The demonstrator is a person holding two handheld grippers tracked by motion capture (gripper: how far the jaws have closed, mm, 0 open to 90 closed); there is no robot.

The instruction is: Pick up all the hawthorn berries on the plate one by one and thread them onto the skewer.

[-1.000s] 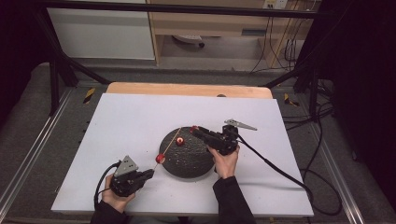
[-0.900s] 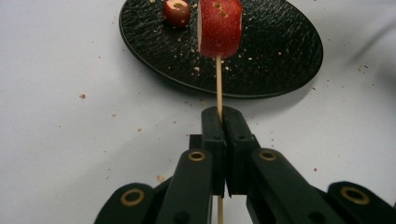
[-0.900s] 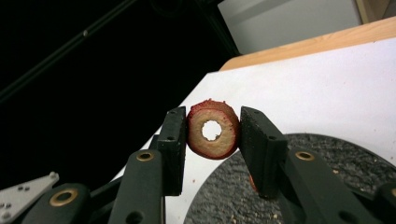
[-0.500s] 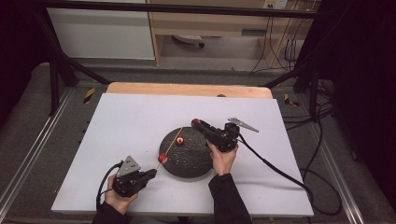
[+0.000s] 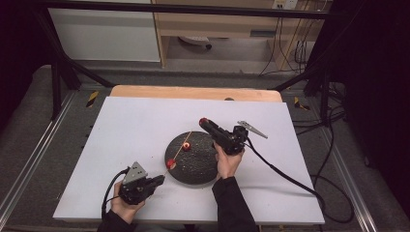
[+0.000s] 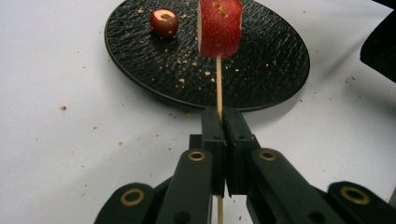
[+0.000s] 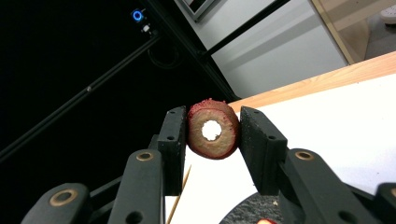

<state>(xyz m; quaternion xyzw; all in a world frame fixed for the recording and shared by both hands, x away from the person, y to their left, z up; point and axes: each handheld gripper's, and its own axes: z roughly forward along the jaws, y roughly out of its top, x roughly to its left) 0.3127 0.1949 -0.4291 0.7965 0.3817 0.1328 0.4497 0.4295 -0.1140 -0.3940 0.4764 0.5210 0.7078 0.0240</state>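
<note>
The right claw (image 5: 203,121) hangs above the white tabletop (image 5: 135,125), clenched on a cored red fruit ring (image 7: 213,129) over the far edge of the black plate (image 5: 203,169). The left claw (image 5: 162,178), near left, pinches a wooden skewer (image 6: 218,84) carrying a red slice (image 6: 219,27); another red piece (image 6: 164,22) lies on the plate.

My work lies on a white rectangular table top (image 5: 121,140) with a bare wooden strip along its far edge. A round black textured plate (image 5: 203,169) rests flat near the middle, toward the near edge. Brown crumbs (image 6: 63,108) speckle the white surface beside it.
</note>
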